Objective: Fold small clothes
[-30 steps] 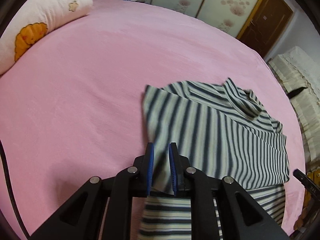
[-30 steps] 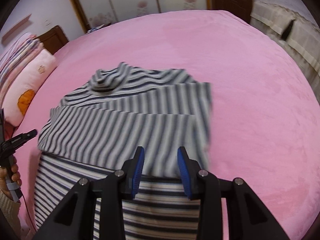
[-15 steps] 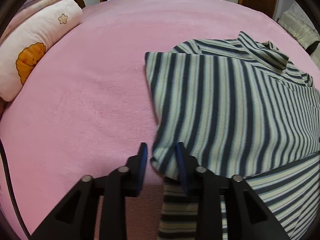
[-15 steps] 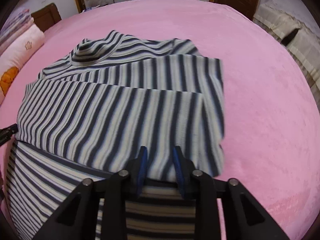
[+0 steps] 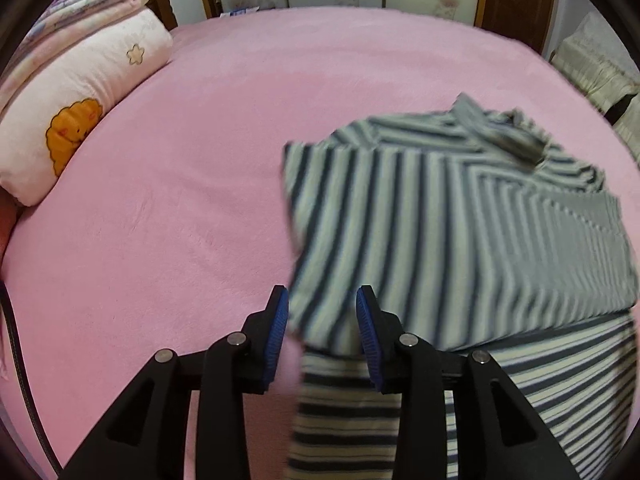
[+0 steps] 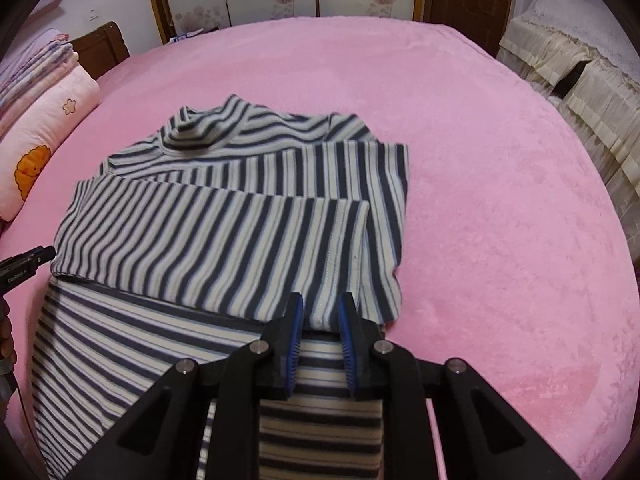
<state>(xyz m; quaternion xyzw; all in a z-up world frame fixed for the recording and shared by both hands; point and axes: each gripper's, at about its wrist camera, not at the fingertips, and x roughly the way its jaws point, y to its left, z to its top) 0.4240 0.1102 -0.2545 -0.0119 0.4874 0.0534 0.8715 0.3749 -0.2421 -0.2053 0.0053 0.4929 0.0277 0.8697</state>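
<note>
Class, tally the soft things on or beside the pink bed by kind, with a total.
Striped shirt: 1
Cartoon pillow: 1
Folded quilt stack: 1
Pink bed cover: 1
Total: 4

White lettering, perhaps "Genrobot.AI", on the left tongs (image 6: 24, 266).

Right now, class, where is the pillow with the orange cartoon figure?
The pillow lies at the left edge of the pink bed in both views, left of the striped shirt, apart from it.
</note>
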